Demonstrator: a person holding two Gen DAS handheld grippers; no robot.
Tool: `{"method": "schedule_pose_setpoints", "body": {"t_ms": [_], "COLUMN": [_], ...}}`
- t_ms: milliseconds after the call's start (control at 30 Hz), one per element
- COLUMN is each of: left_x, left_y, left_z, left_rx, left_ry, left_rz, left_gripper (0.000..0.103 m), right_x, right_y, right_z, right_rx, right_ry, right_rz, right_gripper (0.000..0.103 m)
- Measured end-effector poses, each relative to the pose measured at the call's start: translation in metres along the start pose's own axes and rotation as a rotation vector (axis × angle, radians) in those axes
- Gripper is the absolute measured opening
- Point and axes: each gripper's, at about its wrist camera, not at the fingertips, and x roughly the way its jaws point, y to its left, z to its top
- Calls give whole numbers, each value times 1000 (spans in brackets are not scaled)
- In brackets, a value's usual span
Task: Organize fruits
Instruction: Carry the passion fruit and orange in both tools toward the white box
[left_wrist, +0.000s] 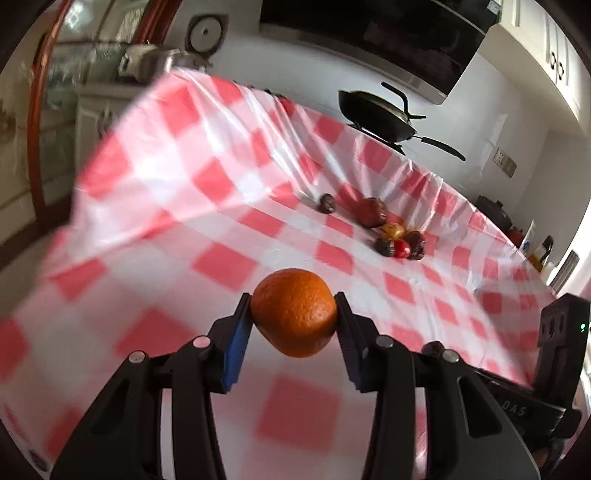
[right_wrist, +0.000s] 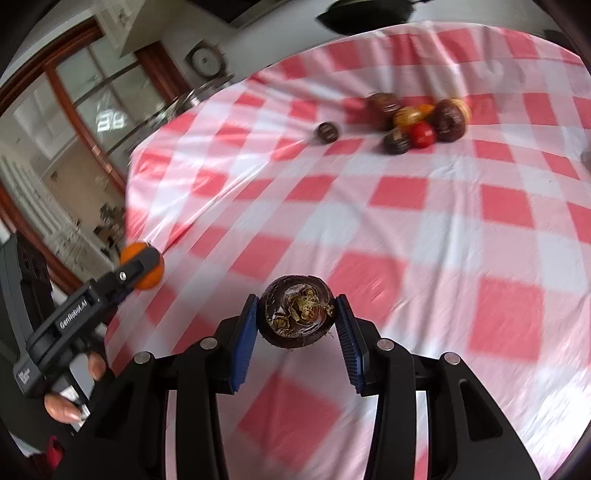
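My left gripper (left_wrist: 294, 314) is shut on an orange mandarin (left_wrist: 294, 312), held above the red-and-white checked tablecloth (left_wrist: 184, 206). My right gripper (right_wrist: 297, 314) is shut on a dark brown round fruit (right_wrist: 296, 312) with a dried stem end facing the camera. In the right wrist view the left gripper (right_wrist: 142, 266) shows at the left edge with the mandarin (right_wrist: 149, 277) in it. A pile of dark, yellow and red fruits (left_wrist: 397, 236) (right_wrist: 417, 118) lies far across the cloth, and one small dark fruit (left_wrist: 327, 203) (right_wrist: 327, 132) sits apart to its left.
A black wok (left_wrist: 380, 114) stands on a stove past the table's far edge. A metal pot (left_wrist: 162, 61) sits at the back left by a cabinet. A person's fingers (right_wrist: 66, 406) hold the left gripper's handle. The cloth is wrinkled near the far edge.
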Motion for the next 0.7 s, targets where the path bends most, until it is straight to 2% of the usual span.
{"method": "schedule_pose_setpoints", "body": {"t_ms": [300, 433, 600, 700], "left_x": [-87, -122, -151, -165], "left_y": [79, 115, 167, 202], "left_z": [-24, -37, -58, -74], "left_rx": [5, 0, -81, -150], "left_ry": [-70, -113, -105, -102], "left_rz": [89, 159, 247, 315], "left_gripper": [44, 44, 44, 44], "right_x": [-2, 7, 18, 27], "right_y": [87, 129, 188, 223], "right_z": [-29, -44, -75, -97], "right_rx": [-189, -291, -481, -586], "right_ry": [40, 77, 117, 164], "right_rz": [77, 117, 138, 190], "right_gripper": [42, 42, 42, 42]}}
